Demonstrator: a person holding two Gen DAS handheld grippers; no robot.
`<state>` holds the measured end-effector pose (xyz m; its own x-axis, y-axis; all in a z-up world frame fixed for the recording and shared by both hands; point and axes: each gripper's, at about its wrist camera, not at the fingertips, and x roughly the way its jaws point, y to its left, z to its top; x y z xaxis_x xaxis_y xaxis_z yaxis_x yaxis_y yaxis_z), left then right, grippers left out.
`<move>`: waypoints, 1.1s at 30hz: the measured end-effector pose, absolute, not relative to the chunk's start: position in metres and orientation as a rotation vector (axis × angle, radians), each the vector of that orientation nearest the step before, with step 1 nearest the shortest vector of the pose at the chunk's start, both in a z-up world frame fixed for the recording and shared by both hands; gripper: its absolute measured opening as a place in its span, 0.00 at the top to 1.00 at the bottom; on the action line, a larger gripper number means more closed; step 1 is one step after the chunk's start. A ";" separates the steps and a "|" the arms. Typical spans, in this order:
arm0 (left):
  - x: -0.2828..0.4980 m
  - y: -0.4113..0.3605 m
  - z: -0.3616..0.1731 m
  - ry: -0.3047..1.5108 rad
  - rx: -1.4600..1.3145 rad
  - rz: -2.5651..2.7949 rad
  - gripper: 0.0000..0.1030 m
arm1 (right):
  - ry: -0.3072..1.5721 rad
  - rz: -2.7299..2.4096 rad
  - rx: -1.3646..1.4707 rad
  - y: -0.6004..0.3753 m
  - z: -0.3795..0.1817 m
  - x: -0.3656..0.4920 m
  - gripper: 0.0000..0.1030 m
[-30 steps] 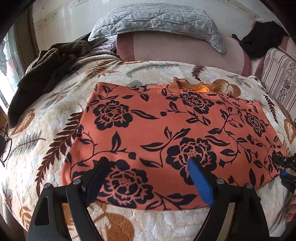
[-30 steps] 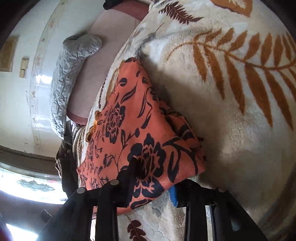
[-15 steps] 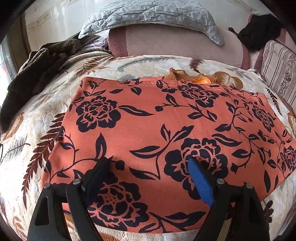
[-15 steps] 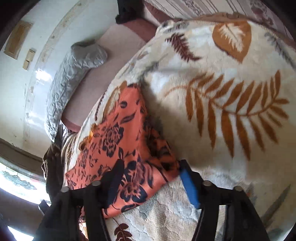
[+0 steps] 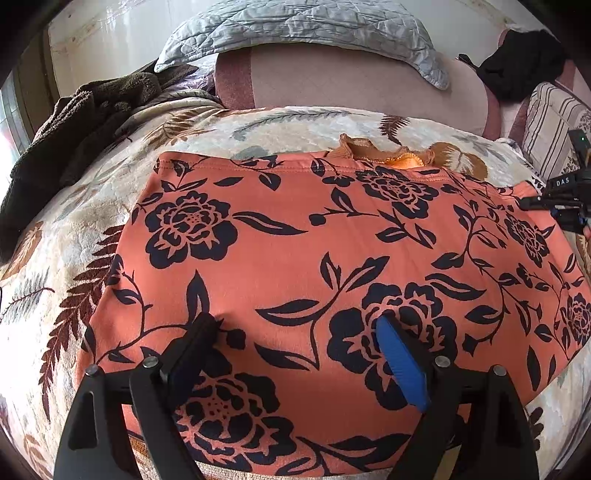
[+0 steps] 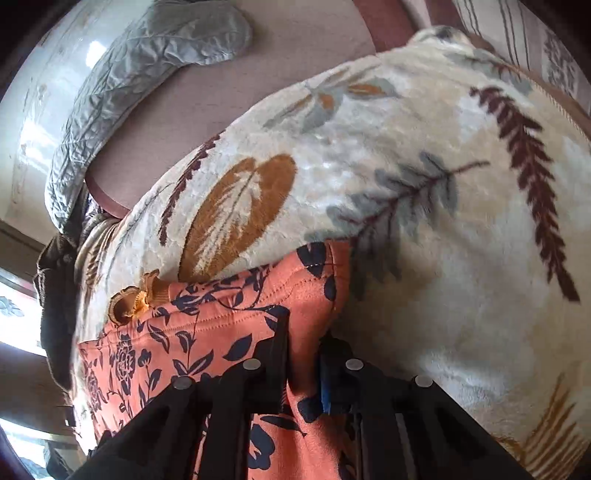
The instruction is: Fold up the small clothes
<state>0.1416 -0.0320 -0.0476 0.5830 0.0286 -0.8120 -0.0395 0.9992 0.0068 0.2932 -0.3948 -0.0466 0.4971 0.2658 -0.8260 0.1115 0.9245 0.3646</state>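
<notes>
Flat on the blanket (image 5: 303,122), orange black-flowered garment (image 5: 295,258), right gripper (image 6: 304,354) jaws closing on its corner.

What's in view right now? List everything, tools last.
garment: one, orange with dark flowers, flat on the blanket
frill: one, tan-orange, poking out at the garment's far edge
blanket: one, cream with leaf print, under the garment
quilt: one, grey, draped over the pink bolster
bolster: one, pink, behind the blanket
brown cloth: one heap, far left
black cloth: one, far right
left tool: open, over the garment's near part
right tool: closing on the garment's far right corner
</notes>
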 end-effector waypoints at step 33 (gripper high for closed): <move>0.144 -0.031 -0.047 0.961 -0.027 0.025 0.10 | 0.916 0.141 0.659 -0.417 -0.036 0.304 0.28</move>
